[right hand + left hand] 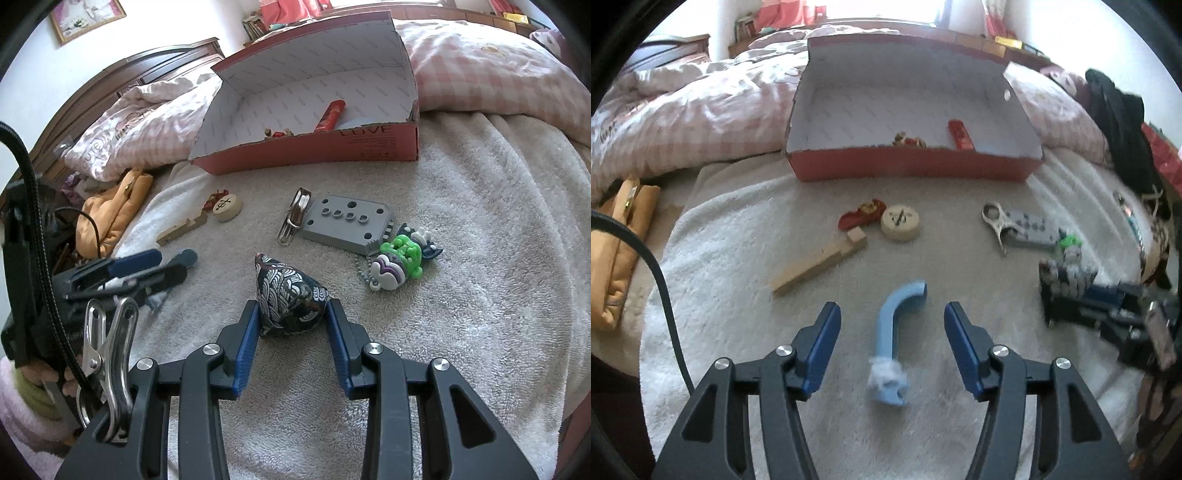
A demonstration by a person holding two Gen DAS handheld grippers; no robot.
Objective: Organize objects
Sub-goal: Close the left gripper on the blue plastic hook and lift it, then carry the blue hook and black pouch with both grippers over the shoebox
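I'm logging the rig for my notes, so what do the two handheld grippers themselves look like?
Both match: the left gripper and right gripper have black angular plastic linkages with silver round pivot bolts and ribbed blue pads on the fingers. A black cable trails off the left one; a braided black cable and a silver metal clip sit beside the right.

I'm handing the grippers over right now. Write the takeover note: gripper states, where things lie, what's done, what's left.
Left gripper: open, the light blue curved plastic piece lies on the towel between its fingers, not gripped.
Right gripper: shut on the navy patterned fabric pouch, which sits on the towel.
Done: red tube and a small red trinket lie in the red box.
Left on the towel: wooden block, round game piece, red charm, metal clip, grey perforated plate, green keychain figure.
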